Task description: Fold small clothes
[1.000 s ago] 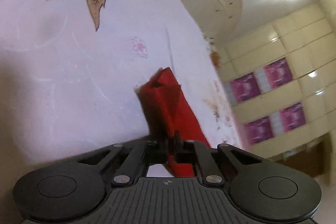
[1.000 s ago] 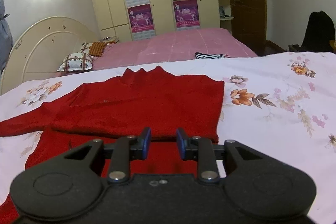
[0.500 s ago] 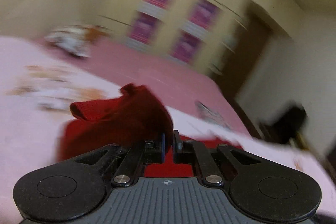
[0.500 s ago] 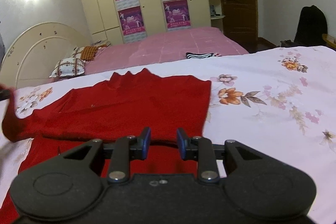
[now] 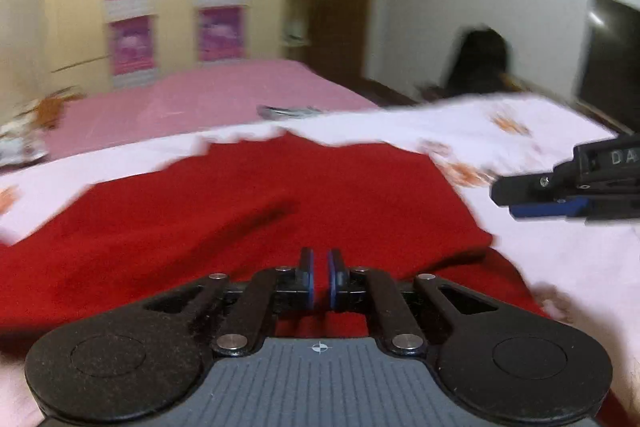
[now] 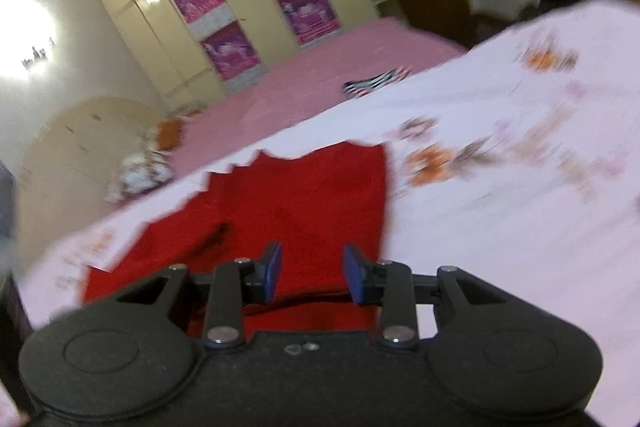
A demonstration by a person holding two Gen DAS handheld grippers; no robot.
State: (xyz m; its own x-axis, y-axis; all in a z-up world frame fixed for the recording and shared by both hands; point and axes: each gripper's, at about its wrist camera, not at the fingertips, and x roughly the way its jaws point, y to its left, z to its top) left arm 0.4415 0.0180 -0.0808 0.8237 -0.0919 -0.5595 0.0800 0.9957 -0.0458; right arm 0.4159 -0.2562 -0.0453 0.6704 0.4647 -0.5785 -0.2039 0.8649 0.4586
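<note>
A red knit garment (image 5: 248,211) lies spread on the white floral bedsheet (image 5: 500,131), with a sleeve folded across its body. My left gripper (image 5: 320,277) hovers over its near edge, jaws nearly closed with a thin gap and nothing between them. My right gripper (image 6: 312,273) is open and empty above the garment's (image 6: 304,203) near right part. Its fingers (image 5: 548,205) also show at the right edge of the left wrist view, beside the garment's right side.
A second bed with a pink cover (image 6: 320,75) lies beyond, with a striped cloth (image 6: 376,81) on it and pillows (image 6: 136,171) at the headboard. Cream wardrobes (image 6: 224,11) stand behind. A dark screen (image 5: 612,59) is at the right.
My left gripper carried the red sleeve over the garment's body and let it go; the sleeve now lies folded across. My right gripper tilted and shifted right, still open.
</note>
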